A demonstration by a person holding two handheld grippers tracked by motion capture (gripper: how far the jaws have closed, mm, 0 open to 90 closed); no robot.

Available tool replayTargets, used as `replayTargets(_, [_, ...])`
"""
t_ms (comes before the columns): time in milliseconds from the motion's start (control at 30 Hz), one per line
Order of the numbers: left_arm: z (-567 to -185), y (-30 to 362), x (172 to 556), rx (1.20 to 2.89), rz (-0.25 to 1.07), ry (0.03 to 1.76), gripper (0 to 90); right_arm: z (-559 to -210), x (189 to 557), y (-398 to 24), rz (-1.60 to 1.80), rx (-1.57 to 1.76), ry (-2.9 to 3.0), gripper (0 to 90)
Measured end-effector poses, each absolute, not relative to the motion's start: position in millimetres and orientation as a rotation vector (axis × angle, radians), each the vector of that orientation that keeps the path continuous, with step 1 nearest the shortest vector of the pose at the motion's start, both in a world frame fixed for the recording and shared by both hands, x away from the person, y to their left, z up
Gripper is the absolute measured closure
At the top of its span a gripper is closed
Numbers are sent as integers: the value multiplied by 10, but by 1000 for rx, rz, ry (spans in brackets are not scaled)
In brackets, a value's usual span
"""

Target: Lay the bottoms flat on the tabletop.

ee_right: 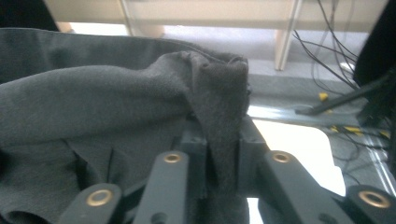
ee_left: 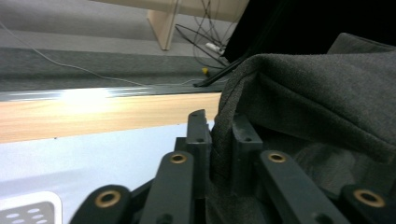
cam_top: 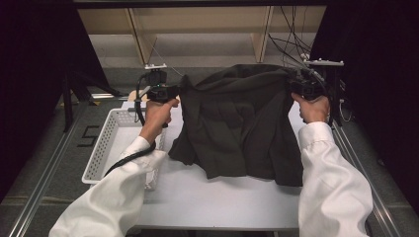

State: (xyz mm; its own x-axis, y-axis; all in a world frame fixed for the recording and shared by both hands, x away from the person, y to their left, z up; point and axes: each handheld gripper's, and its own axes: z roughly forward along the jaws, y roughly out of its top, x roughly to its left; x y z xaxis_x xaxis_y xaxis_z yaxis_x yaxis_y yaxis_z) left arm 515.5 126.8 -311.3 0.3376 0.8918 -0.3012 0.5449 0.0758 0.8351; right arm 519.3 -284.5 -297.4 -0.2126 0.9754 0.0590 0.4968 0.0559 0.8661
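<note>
A dark grey garment [cam_top: 237,123] hangs spread between my two grippers, its top edge lifted and its lower part lying on the white table [cam_top: 207,197]. My left gripper [cam_top: 179,91] holds the garment's top left corner. In the left gripper view the jaws [ee_left: 220,125] are shut on a fold of the grey cloth [ee_left: 317,93]. My right gripper [cam_top: 295,89] holds the top right corner. In the right gripper view a thick fold of the cloth [ee_right: 93,102] stands pinched between the jaws [ee_right: 222,135].
A white perforated basket [cam_top: 106,143] sits on the table to the left of the garment, under my left forearm; its corner [ee_left: 32,207] shows in the left gripper view. Wooden shelf legs and loose cables [cam_top: 296,39] lie beyond the table's far edge. Metal rails run along both sides.
</note>
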Motion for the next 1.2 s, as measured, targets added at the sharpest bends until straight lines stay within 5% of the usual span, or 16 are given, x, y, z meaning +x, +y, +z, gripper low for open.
replayTargets(167, [-3111, 1225, 5149, 1591, 464, 1364, 614, -3060, 5219, -2913, 991, 1546, 1730, 435])
replayTargets(733, [-3540, 932, 4847, 1889, 384, 1337, 300, -3821, 4672, -2801, 962, 1469, 2056, 282])
replayTargets(1200, [-4116, 774, 4810, 2015, 396, 1495, 222, -4197, 4267, -2813, 930, 1418, 2159, 303])
